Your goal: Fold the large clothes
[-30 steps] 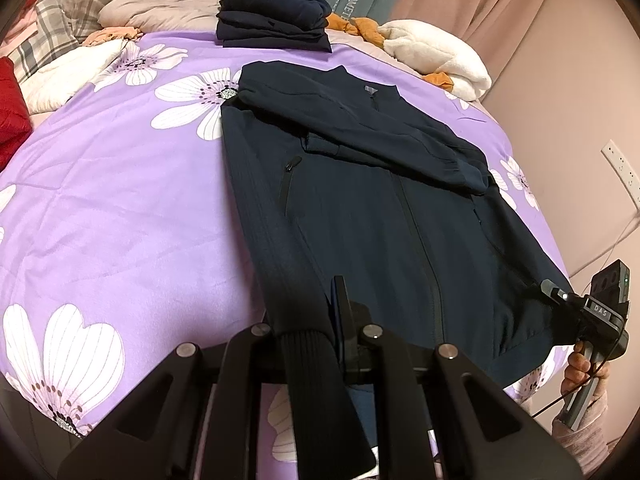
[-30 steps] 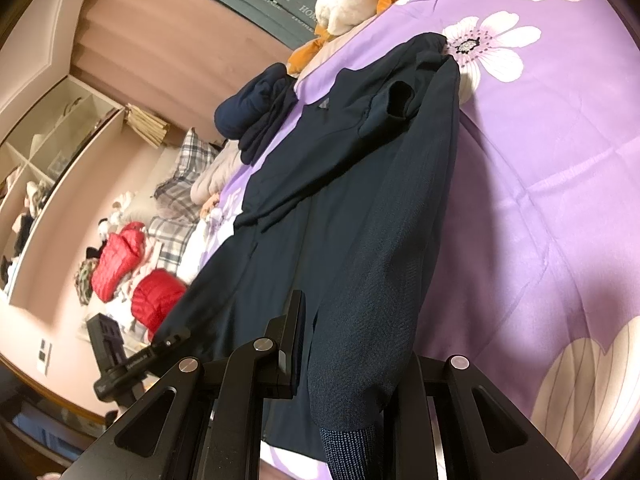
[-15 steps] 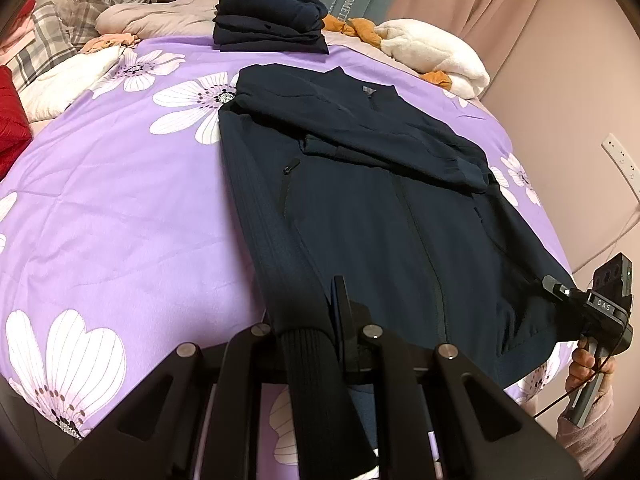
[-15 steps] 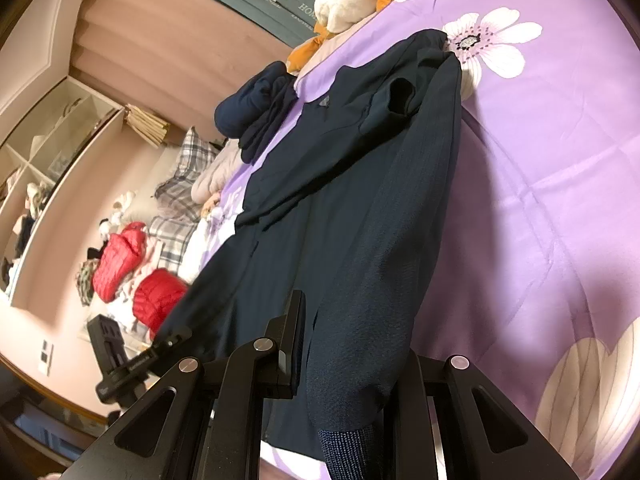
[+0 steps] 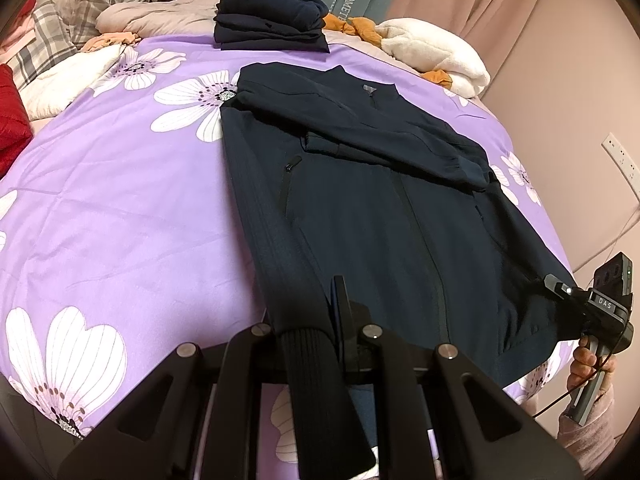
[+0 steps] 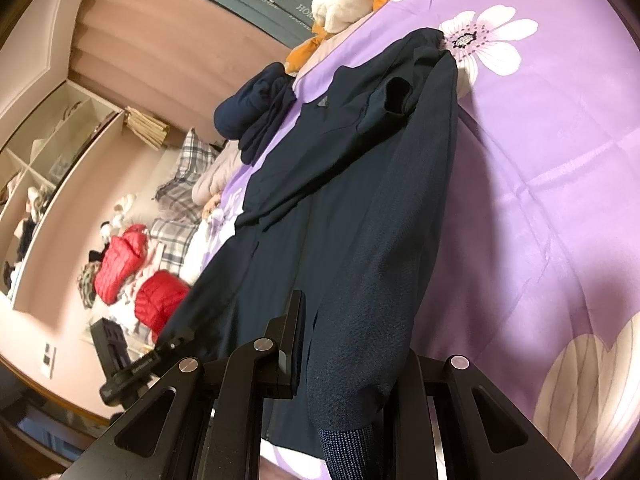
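A dark navy zip jacket point(image 5: 360, 200) lies front up on the purple flowered bedspread point(image 5: 120, 184), collar toward the far side. One sleeve is folded across its chest. My left gripper point(image 5: 320, 320) is shut on the jacket's bottom left hem, and the ribbed cuff point(image 5: 316, 380) of the other sleeve hangs over it. My right gripper point(image 6: 340, 344) is shut on the jacket's bottom right corner point(image 6: 360, 320); a ribbed edge point(image 6: 348, 448) hangs below it. The right gripper also shows in the left wrist view point(image 5: 560, 292), gripping that corner at the bed's near right edge.
A stack of folded navy clothes point(image 5: 268, 16) sits at the far side of the bed. White and orange plush bedding point(image 5: 432, 52) lies at the far right, plaid pillows point(image 5: 52, 28) and a red quilted item point(image 5: 12, 120) at the left. A wall point(image 5: 580, 80) stands close on the right.
Both grippers keep their hold on the jacket's lower edge and have lifted it slightly; the left wrist view has tilted a little, with the jacket shifted down in frame.
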Demonstrator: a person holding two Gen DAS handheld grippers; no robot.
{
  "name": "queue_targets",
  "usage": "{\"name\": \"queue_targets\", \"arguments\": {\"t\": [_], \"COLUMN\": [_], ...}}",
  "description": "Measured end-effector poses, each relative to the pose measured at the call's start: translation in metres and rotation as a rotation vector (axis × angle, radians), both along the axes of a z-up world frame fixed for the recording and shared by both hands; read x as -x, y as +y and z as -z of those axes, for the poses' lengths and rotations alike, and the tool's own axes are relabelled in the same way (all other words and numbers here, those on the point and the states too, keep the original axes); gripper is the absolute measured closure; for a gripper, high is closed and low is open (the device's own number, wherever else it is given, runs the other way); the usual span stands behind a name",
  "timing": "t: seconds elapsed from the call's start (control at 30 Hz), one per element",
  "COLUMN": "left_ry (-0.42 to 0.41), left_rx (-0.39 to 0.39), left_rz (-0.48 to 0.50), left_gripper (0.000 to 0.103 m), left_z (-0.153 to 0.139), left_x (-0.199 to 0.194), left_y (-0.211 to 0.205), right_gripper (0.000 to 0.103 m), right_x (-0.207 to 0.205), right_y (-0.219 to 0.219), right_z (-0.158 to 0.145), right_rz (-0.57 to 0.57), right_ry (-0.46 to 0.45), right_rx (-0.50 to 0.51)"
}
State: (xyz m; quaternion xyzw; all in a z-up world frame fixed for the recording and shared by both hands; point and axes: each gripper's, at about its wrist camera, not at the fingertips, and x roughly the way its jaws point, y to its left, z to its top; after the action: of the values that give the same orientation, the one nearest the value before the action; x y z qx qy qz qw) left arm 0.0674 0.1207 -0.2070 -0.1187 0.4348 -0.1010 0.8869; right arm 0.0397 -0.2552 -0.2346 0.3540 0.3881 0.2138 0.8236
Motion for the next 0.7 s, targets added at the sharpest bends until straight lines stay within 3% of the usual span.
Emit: {"name": "queue_targets", "arguments": {"t": [0.7], "left_ry": [-0.007], "left_rx": [-0.003], "left_rz": [0.006], "left_gripper": [0.091], "left_z": [0.0004], "left_x": [0.002], "left_y": [0.0006], "right_gripper": [0.082], "right_x": [-0.0003], "right_y": [-0.006], "right_z": [0.0035], "right_rz": [0.001], "right_ry": [0.009], "right_rx": [-0.02]}}
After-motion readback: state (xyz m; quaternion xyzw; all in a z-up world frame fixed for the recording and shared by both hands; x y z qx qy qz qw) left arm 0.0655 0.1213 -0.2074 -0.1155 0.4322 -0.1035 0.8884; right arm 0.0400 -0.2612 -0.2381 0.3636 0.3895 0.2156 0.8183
